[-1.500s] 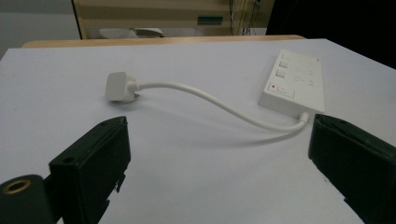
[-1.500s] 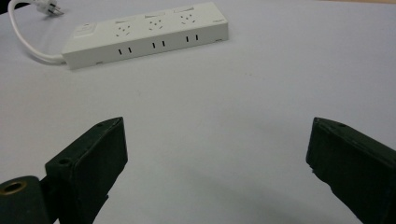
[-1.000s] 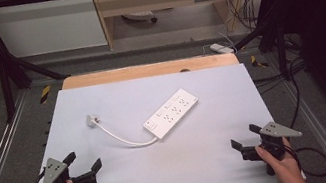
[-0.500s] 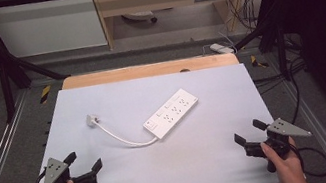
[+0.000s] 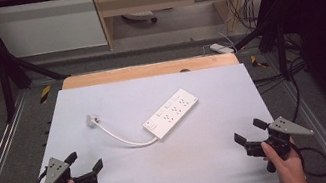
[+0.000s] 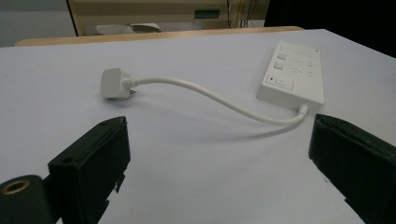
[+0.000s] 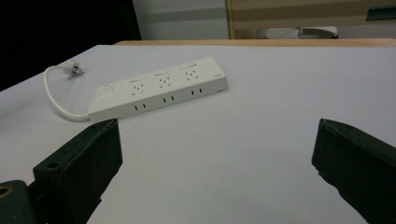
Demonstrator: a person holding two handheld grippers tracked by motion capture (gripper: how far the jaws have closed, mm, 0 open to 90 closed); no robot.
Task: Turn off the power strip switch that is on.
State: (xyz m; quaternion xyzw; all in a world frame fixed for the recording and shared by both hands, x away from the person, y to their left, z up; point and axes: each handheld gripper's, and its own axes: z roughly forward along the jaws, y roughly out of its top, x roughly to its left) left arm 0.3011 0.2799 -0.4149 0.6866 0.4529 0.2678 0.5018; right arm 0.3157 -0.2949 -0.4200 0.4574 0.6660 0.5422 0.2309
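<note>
White power strip between claws

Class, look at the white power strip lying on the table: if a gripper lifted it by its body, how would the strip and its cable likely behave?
The power strip is a flat, boxy block, so it would probably stay rigid and neither roll nor tip. Its cable lies in a loose curve, so it is likely floppy and would dangle, dragging the plug. The smooth casing may be somewhat slippery.

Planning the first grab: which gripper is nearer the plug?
Left. The left gripper sits at the near left edge, below the plug. The right gripper is across the table, beyond the power strip. Both jaws open.
</note>
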